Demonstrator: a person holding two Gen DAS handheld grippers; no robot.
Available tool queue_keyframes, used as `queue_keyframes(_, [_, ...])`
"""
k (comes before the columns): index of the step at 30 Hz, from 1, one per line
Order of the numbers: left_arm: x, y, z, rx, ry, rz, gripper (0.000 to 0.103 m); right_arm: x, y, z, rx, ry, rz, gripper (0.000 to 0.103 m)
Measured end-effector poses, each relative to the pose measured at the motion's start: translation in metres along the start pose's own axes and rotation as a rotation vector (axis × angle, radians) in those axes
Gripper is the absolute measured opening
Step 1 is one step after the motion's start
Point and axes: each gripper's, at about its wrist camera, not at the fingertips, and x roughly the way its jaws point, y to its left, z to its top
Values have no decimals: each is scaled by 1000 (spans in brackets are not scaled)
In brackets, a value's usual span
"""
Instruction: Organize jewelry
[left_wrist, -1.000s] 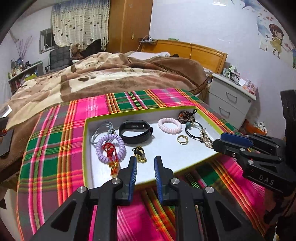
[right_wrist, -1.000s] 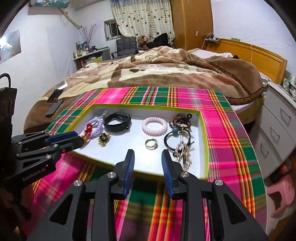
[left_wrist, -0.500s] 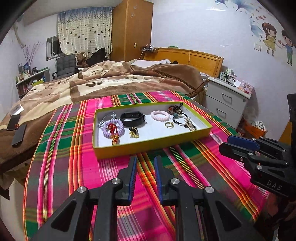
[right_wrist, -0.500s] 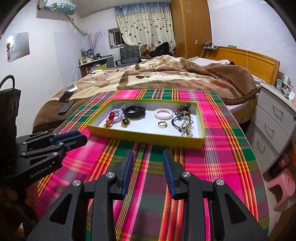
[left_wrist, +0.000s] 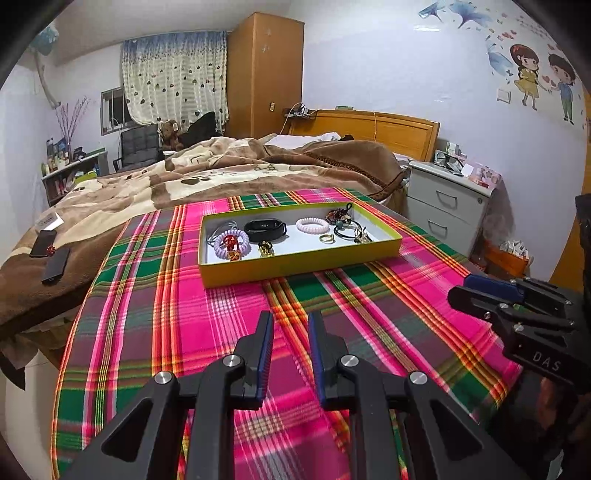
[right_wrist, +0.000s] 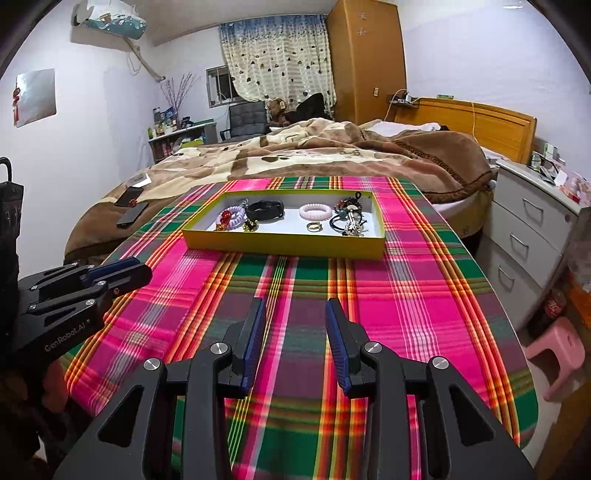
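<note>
While the yellow tray (left_wrist: 295, 267) lies with its long side running left to right across our view on the plaid bench (left_wrist: 221, 332), we have pulled well back from it. Our left tongs (left_wrist: 290, 332) and right tongs (right_wrist: 295, 321) stand parted, empty. Nothing blocks the bracelets (right_wrist: 316, 211) inside.

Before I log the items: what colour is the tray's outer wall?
Yellow-green tray, white inside; the right wrist view shows it best.
</note>
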Motion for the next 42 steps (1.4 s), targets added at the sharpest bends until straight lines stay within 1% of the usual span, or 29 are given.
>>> queue_keyframes(10, [-10,-1,-7,0,-23,2,18,-8,6,-6,-18,-12,-10,35])
queue_keyframes(42, [-6,2,-13,-7,-23,30,18,-8,5,-6,-16,-11,-13,35])
